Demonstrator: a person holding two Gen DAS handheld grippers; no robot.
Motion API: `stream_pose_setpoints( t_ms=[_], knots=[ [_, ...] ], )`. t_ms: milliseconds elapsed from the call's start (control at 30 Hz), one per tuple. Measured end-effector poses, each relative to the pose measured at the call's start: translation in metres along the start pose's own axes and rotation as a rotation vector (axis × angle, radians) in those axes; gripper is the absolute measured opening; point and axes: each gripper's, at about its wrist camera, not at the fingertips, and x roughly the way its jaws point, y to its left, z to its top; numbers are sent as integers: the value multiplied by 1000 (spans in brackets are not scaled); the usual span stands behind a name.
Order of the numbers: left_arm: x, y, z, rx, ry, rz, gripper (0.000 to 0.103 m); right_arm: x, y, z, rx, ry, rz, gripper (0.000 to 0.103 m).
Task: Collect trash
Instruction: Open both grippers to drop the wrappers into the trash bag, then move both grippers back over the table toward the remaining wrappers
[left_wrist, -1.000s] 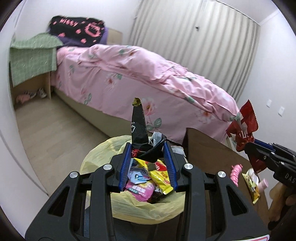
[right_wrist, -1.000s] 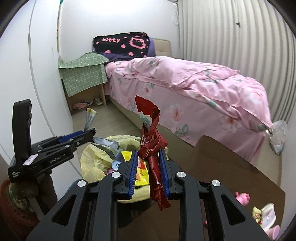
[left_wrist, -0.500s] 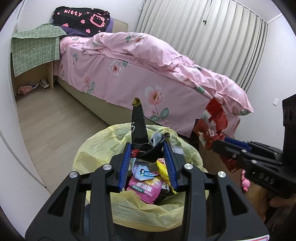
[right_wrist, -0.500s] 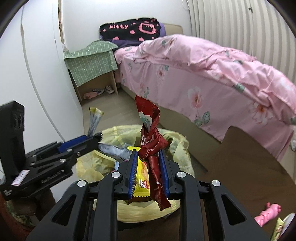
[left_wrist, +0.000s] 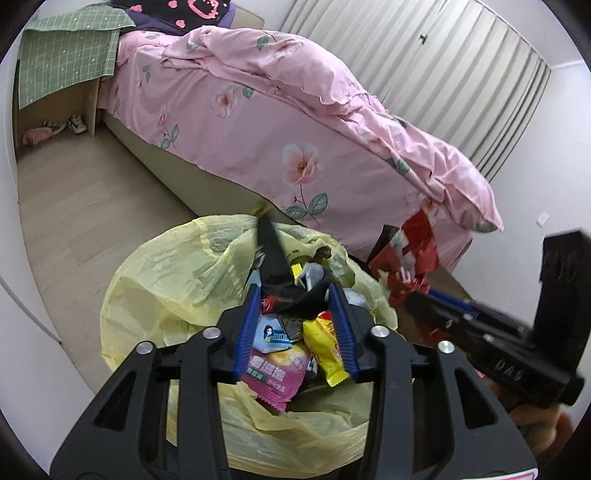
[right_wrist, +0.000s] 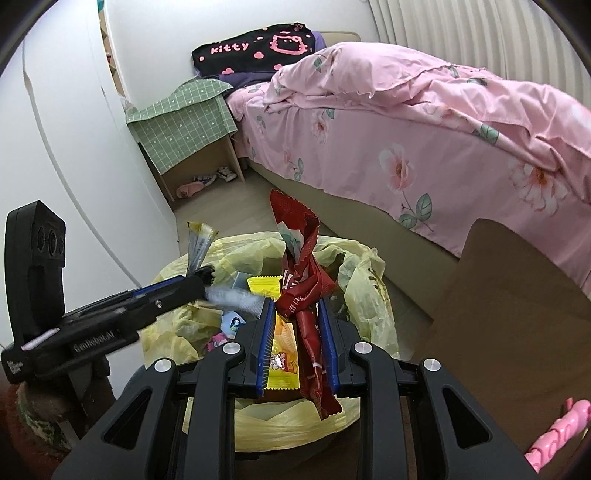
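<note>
Left wrist: left gripper (left_wrist: 295, 301), jaws opening, black wrapper (left_wrist: 275, 266) between them over the yellow bin bag (left_wrist: 155, 295); it might snag at 12 o'clock.

Right wrist: right gripper (right_wrist: 293, 308) clamps a red wrapper (right_wrist: 301, 266); released early, it could slide outside the bag.

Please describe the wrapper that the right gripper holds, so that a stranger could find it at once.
Find the yellow trash bag on the floor beside the pink bed. Above its opening, the right gripper is shut on a crumpled red wrapper that stands upright between the blue pads. It is the only dark red one; the wrappers below are yellow, pink and pale blue.
</note>
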Motion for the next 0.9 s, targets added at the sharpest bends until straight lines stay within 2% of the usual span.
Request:
stream_pose_setpoints(
  t_ms=[67, 133, 167, 467, 633, 767, 833, 900],
  knots=[
    [-2, 1, 1, -5, -8, 14, 45, 3, -2, -2, 4, 13, -1, 25],
    [-4, 0, 3, -9, -16, 25, 49, 4, -3, -4, 6, 14, 1, 41],
    [-6, 0, 3, -9, -21, 29, 51, 3, -3, -5, 7, 10, 10, 43],
    [-28, 1, 12, -48, -91, 76, 53, -32, -10, -17, 31, -35, -20, 43],
    [-37, -18, 9, -4, -91, 67, 53, -79, -25, -40, 46, -79, -111, 43],
    [-38, -50, 1, 71, -80, 33, 53, -121, -45, -68, 96, -122, -179, 44],
    [-35, -70, -5, 113, -63, 3, 53, -140, -59, -84, 135, -138, -220, 50],
    [-32, -87, -11, 147, -44, -23, 53, -165, -79, -105, 182, -154, -297, 54]
  ],
)
